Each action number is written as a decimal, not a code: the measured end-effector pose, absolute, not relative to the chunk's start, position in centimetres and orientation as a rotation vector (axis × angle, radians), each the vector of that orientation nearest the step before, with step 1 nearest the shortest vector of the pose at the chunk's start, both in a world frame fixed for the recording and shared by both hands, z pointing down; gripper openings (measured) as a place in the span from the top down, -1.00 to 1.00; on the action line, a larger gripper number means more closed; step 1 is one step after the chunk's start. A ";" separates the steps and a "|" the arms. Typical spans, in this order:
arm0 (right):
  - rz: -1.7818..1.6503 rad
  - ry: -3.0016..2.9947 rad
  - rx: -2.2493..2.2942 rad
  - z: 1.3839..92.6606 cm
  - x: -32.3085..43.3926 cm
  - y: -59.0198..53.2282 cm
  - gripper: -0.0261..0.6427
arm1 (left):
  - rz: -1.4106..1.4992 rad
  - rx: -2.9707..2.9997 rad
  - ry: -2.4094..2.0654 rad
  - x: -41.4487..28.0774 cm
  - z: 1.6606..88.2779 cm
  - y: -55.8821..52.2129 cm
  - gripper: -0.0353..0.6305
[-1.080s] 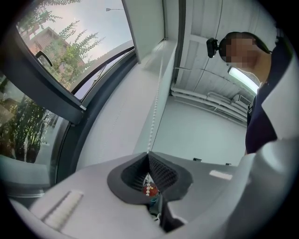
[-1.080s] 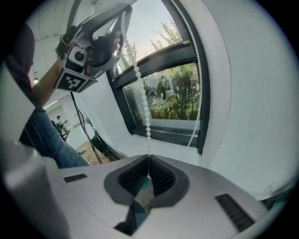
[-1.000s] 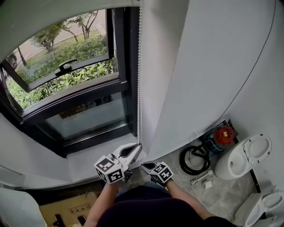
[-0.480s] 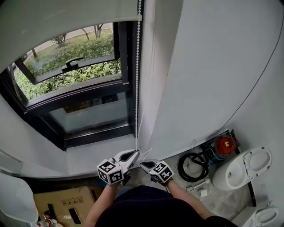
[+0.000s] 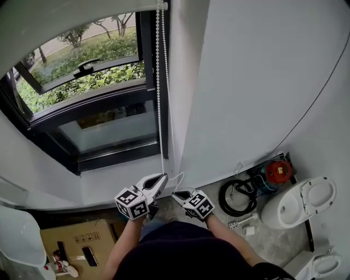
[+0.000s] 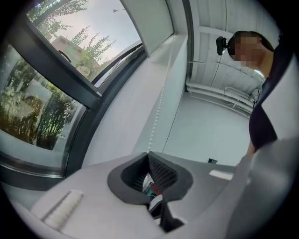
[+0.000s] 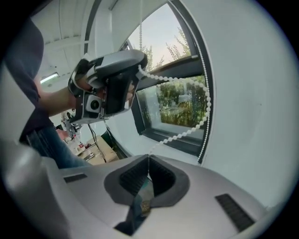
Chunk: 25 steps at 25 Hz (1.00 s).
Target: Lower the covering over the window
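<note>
A white roller blind (image 5: 65, 16) is rolled high above the dark-framed window (image 5: 98, 104). Its white bead chain (image 5: 159, 82) hangs down the window's right side in two strands. Low by the sill, my left gripper (image 5: 163, 178) is shut on the chain. In the left gripper view the beads (image 6: 159, 105) rise straight from the closed jaws (image 6: 148, 153) toward the blind (image 6: 149, 18). My right gripper (image 5: 176, 193) sits just right of it and is also shut on the chain. From its jaws (image 7: 148, 157) the beads (image 7: 204, 100) loop up and back to the left gripper (image 7: 139, 69).
The white sill (image 5: 109, 183) lies just beyond the grippers, and a white wall (image 5: 251, 82) runs to the right. On the floor are a cardboard box (image 5: 76, 243), a coiled black hose (image 5: 235, 198), a red device (image 5: 278, 170) and a white toilet (image 5: 301, 199).
The head view has shifted a little, and the chain now shows as two strands. Both grippers stay shut on the chain low by the sill, close together.
</note>
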State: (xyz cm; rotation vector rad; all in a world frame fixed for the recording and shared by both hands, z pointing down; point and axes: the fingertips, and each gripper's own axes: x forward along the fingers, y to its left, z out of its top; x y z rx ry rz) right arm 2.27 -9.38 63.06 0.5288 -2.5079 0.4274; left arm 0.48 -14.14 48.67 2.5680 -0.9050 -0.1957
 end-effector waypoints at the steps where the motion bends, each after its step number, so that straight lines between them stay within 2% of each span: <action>1: 0.425 -2.503 0.523 63.3 2.4 -9.2 0.88 | -0.198 2.573 -0.904 0.5 48.6 -14.1 0.86; 25: 0.373 -2.541 0.540 61.9 2.0 -9.5 0.88 | -0.126 2.572 -0.987 -0.1 49.9 -13.1 0.86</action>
